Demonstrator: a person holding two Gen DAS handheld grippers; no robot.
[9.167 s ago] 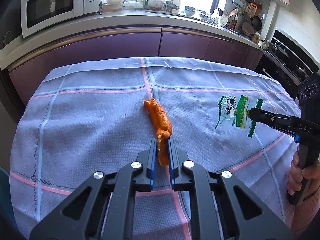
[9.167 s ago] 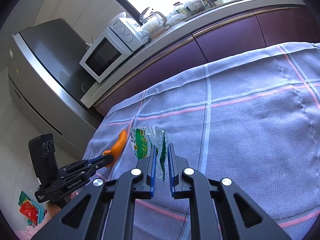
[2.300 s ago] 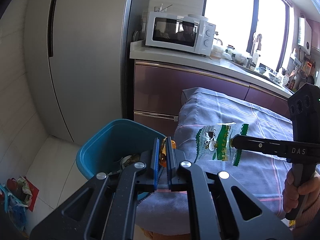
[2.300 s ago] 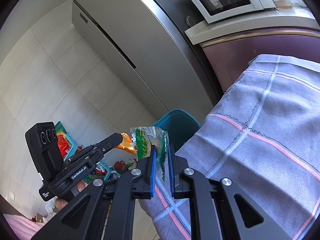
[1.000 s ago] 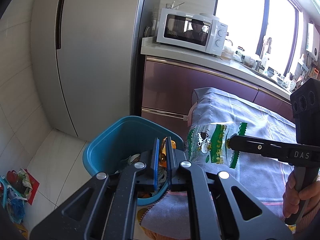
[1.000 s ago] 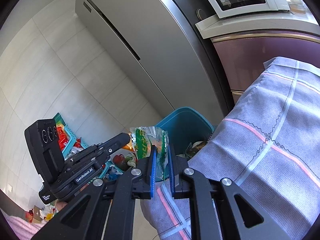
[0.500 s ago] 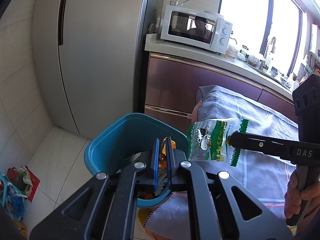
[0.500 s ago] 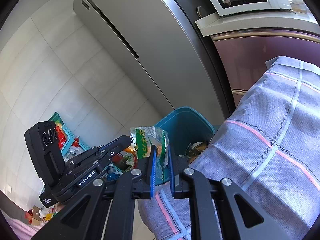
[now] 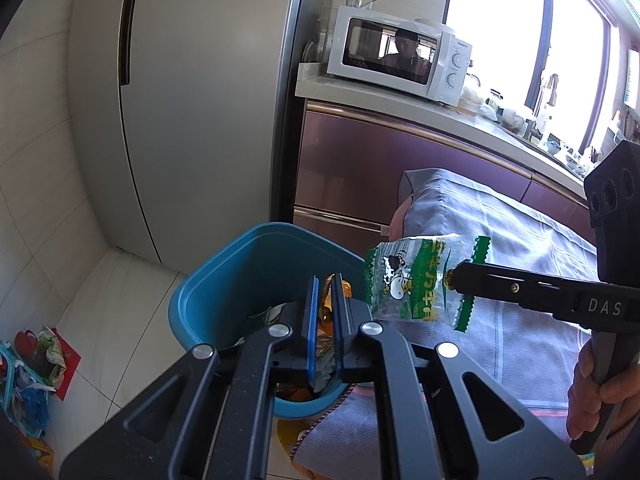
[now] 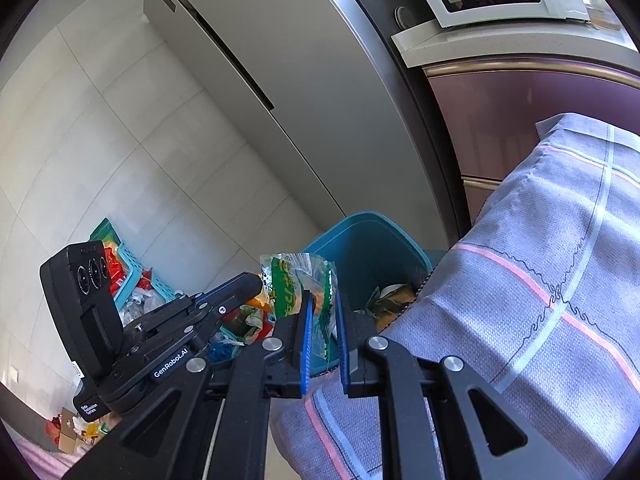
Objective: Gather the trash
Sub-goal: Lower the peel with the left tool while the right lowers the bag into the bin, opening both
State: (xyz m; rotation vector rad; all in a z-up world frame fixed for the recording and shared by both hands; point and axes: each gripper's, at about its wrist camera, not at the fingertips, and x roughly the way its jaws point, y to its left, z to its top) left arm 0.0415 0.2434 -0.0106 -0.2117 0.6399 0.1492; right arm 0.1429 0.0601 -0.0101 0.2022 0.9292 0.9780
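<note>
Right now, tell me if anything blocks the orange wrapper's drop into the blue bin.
Nothing visible does. The left gripper holds the orange wrapper over the open blue bin; only trash lies inside.

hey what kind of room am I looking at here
Most likely a home kitchen. A white microwave sits on a counter above purple cabinets, next to a tall grey fridge. A blue bin with rubbish in it stands beside a cloth-covered table.
</note>
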